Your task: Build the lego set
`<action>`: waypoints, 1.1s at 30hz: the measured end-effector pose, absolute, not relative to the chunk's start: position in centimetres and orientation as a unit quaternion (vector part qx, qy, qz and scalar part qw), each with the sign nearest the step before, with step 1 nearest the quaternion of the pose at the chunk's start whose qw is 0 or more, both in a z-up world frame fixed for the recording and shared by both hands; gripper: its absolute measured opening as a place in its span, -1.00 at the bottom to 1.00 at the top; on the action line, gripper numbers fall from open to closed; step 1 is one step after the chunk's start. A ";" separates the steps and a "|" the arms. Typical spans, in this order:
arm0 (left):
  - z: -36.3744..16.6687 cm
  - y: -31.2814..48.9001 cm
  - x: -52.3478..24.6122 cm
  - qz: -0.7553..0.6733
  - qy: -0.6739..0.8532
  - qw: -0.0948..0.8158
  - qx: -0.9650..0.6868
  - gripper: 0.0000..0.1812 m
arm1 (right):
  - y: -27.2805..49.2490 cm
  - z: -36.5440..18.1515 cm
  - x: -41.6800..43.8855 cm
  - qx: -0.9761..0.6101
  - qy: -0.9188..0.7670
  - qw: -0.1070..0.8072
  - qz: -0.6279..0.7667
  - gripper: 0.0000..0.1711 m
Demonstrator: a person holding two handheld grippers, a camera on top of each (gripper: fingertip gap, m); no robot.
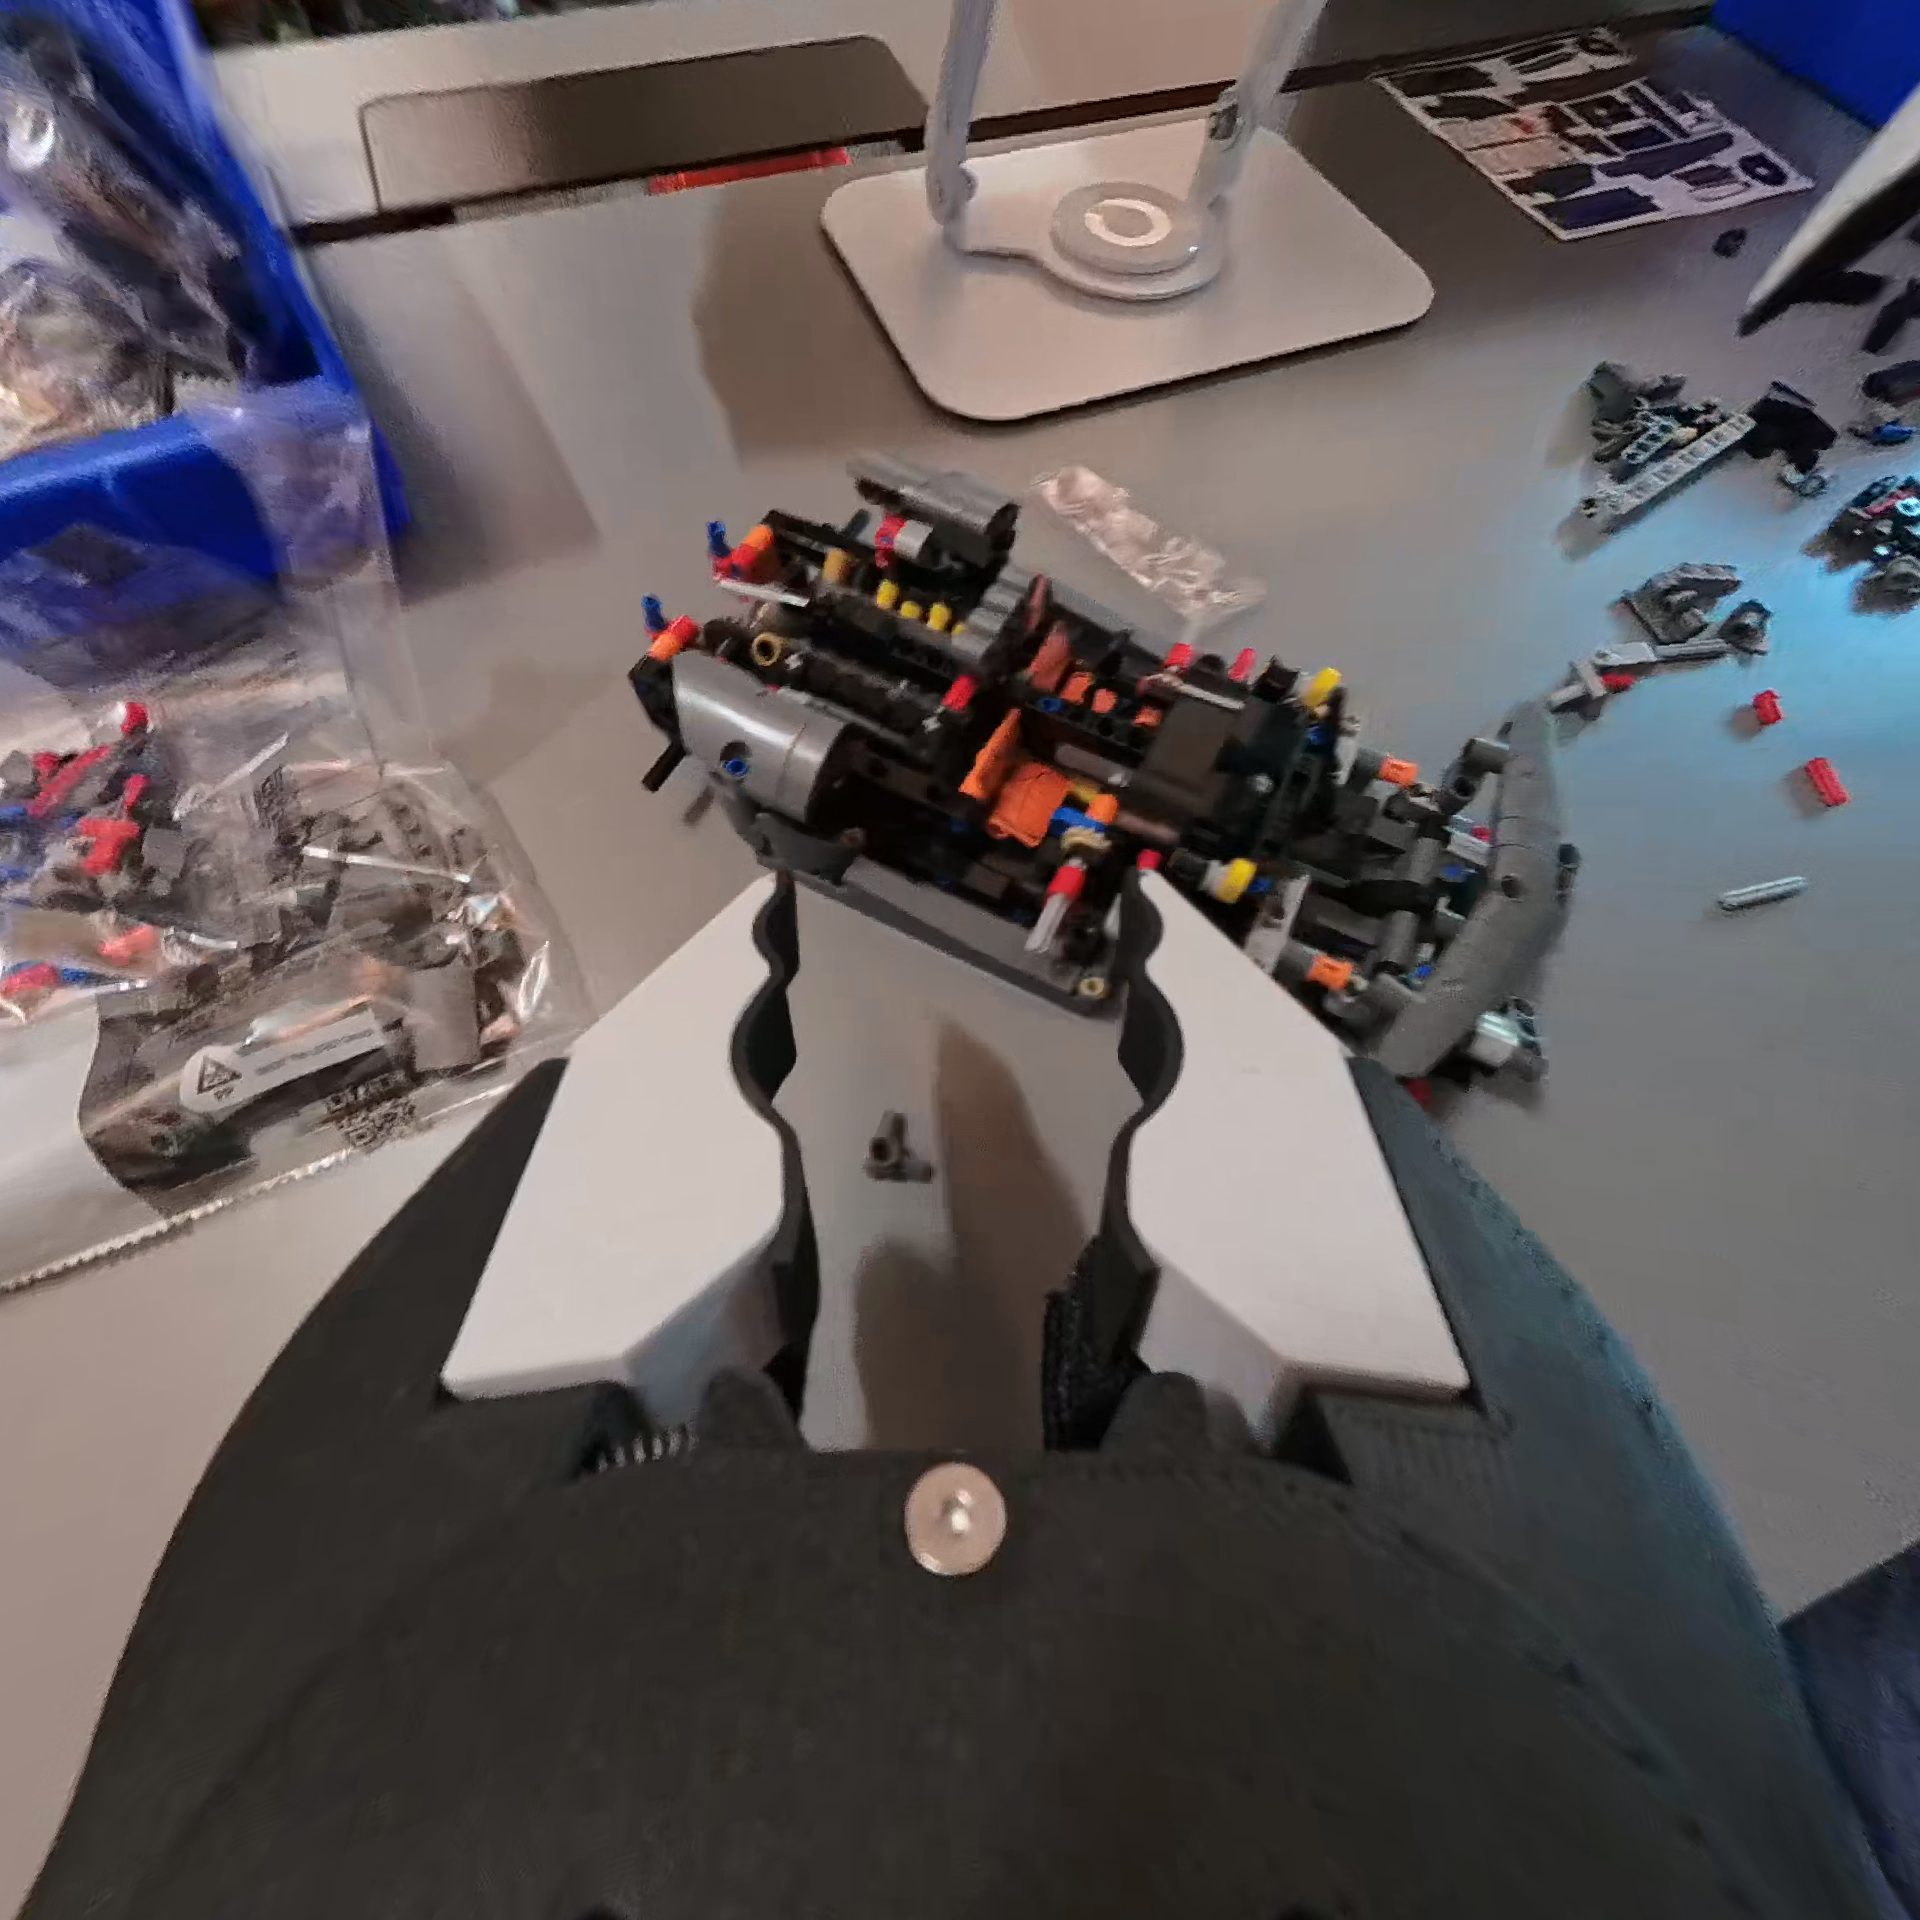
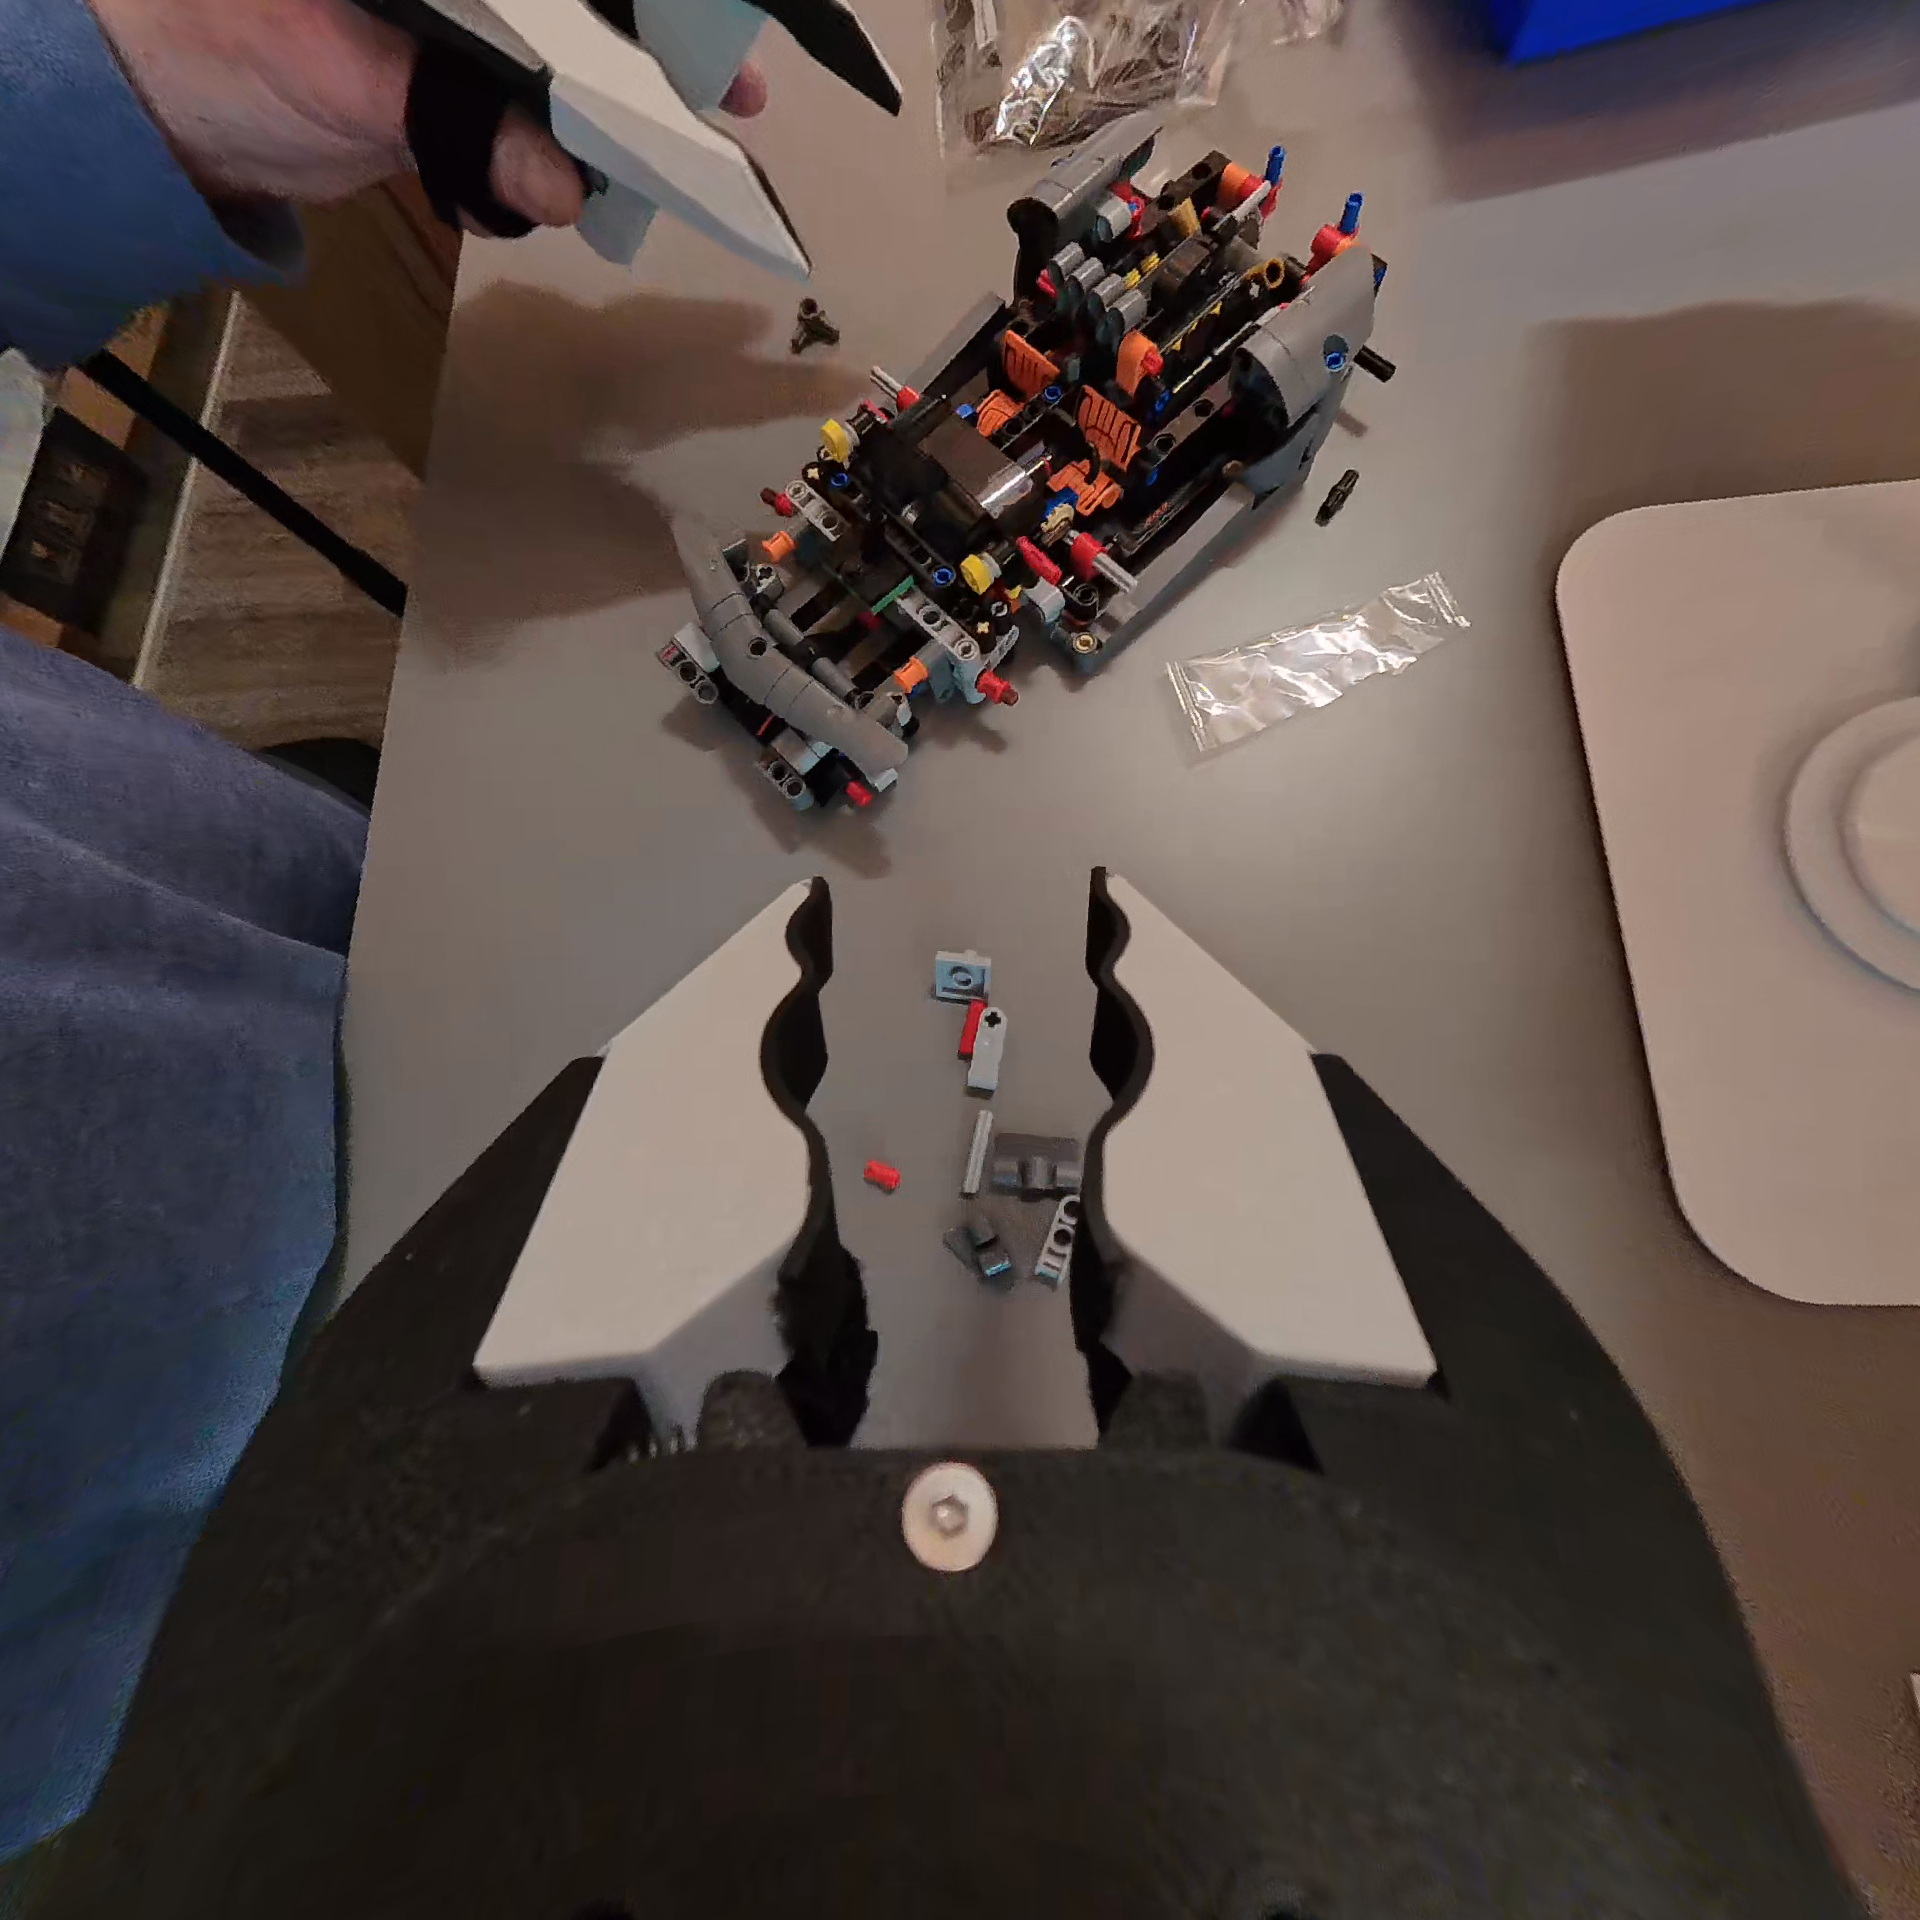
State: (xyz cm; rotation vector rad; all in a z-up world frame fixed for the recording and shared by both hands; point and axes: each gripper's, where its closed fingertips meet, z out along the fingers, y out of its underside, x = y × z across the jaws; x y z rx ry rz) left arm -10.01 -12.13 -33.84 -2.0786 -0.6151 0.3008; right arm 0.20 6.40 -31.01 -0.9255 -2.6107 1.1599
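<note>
Left gripper (image 1: pixel 956 894) jaws apart over small dark piece (image 1: pixel 896 1148), just beside half-built lego model (image 1: pixel 1039 748). Right gripper (image 2: pixel 958 883) jaws apart above loose pieces (image 2: pixel 997 1143) mid-bench.

I count one half-built black, grey and orange brick model (image 2: pixel 1029 468), one empty clear plastic bag (image 2: pixel 1320 660), one blue plastic bin (image 1: pixel 156 468), and my two grey-fingered grippers (image 2: pixel 956 883), (image 1: pixel 956 883).

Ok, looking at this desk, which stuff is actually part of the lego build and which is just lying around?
Part of the build:
- half-built black, grey and orange lego model
- small loose grey and red lego pieces
- small dark connector piece
- clear bags of unsorted parts
- sticker sheet

Just lying about:
- empty clear plastic bag
- silver monitor stand base
- blue storage bin
</note>
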 end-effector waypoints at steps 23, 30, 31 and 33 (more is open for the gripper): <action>-19.7 9.2 -11.0 0.209 0.035 0.528 -0.822 -0.39 | 19.5 -20.6 -6.0 -0.411 -0.739 0.371 0.383 -0.49; -17.6 16.2 -14.6 0.274 0.106 0.509 -0.809 -0.49 | 24.1 -17.1 -11.6 -0.309 -0.780 0.480 0.258 -0.71; -17.6 17.0 -15.3 0.282 0.108 0.504 -0.809 -0.50 | 24.5 -17.1 -12.3 -0.286 -0.792 0.488 0.230 -0.68; -18.0 18.2 -16.5 0.293 0.113 0.493 -0.811 -0.49 | 25.1 -17.7 -13.1 -0.238 -0.825 0.482 0.172 -0.61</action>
